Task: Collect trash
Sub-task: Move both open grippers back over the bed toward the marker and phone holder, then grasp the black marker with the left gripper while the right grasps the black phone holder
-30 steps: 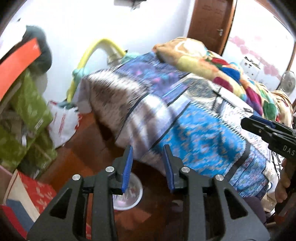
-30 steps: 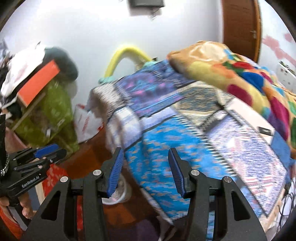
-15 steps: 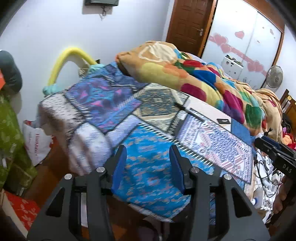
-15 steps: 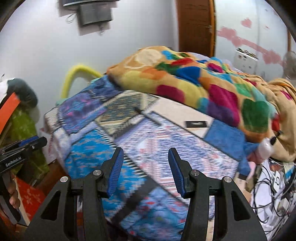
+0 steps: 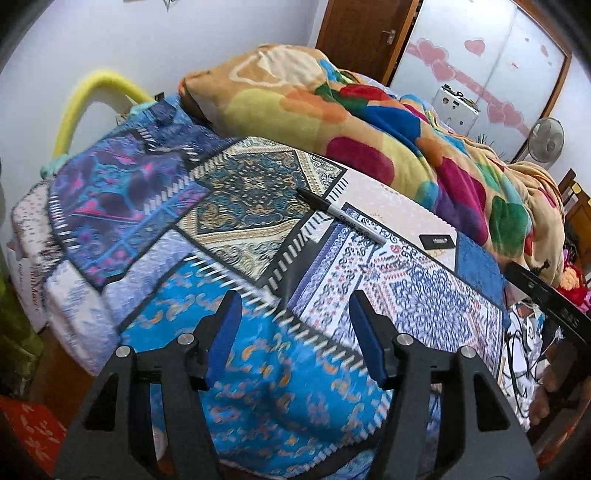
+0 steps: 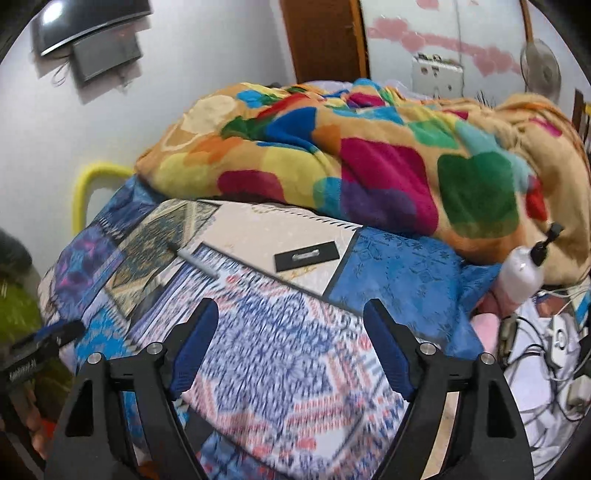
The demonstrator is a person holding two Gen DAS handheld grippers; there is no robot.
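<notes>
A black marker pen point(image 5: 341, 216) lies on the patchwork bedspread point(image 5: 236, 229), with a small black card point(image 5: 438, 241) to its right. In the right wrist view the marker pen point(image 6: 194, 259) sits left of the black card point(image 6: 306, 256). My left gripper point(image 5: 295, 314) hovers over the near side of the bed, its jaws opening, nothing between them. My right gripper point(image 6: 291, 325) hangs above the blue-and-white patch, jaws opening wide and empty. The pen and the card lie well beyond both grippers. The right gripper's body shows at the right edge of the left wrist view.
A colourful fleece blanket point(image 6: 369, 162) is heaped across the back of the bed. A white pump bottle point(image 6: 524, 271) and tangled cables point(image 6: 546, 350) lie off the bed's right end. A yellow foam tube point(image 5: 88, 99) arches at the left by the wall. A brown door point(image 5: 362, 33) stands behind.
Both views swung from the floor and clutter at the bed's left end over to the bed top. Both grippers' jaws spread wider. The pen and card came into view.
</notes>
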